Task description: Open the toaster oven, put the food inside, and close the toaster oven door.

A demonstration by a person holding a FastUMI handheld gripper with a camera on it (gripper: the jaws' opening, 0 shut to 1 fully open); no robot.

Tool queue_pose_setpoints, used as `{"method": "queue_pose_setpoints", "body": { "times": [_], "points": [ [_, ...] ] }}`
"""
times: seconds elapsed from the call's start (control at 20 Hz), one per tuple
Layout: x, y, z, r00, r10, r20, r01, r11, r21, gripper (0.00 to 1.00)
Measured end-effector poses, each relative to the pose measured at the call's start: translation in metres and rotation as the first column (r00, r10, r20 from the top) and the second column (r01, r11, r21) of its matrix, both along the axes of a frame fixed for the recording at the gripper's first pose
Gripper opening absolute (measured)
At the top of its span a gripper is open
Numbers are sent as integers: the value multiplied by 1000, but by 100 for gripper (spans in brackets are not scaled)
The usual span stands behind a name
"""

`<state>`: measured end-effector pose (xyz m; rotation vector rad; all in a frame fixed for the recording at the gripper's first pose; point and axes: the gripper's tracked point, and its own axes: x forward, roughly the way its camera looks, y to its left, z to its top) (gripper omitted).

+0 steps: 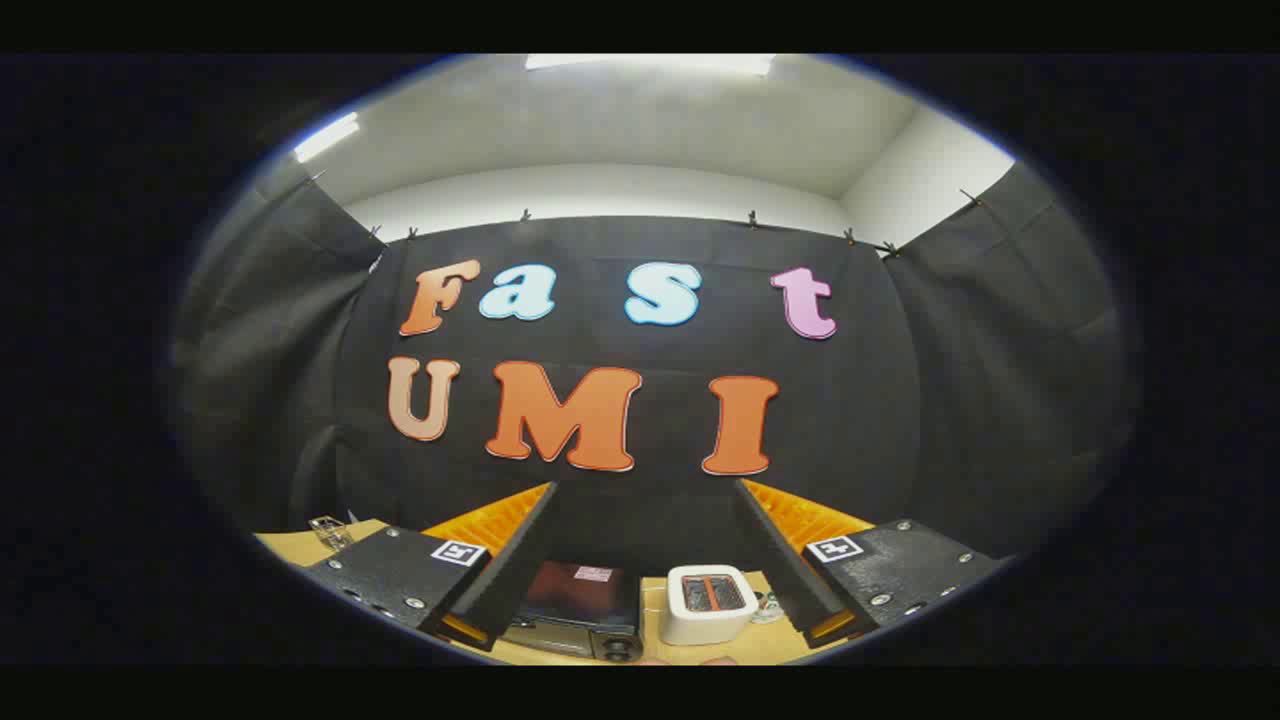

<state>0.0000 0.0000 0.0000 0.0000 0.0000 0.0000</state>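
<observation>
Tool [645, 500] spread wide above toaster oven [575, 610]

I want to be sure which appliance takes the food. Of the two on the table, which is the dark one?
The toaster oven, the dark box between the open tongs. The pop-up toaster beside it is white, with top slots.
</observation>
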Motion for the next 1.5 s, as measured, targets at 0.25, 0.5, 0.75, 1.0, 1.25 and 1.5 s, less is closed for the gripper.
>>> {"method": "queue_pose_setpoints", "body": {
  "times": [0.25,0.5,0.75,1.0,1.25,1.5],
  "points": [
    [-3,3,1,1000,-10,-13,9,1000,-28,100],
    [-5,5,-1,999,-11,-35,10,1000,-27,100],
    [-5,4,-4,998,-18,-52,17,1000,-18,100],
    [-4,6,-9,997,2,-71,-4,1000,-21,100],
    [3,28,-42,992,22,-120,-25,999,-22,100],
    [13,80,-125,949,105,-297,-92,994,56,100]
  ]
}}
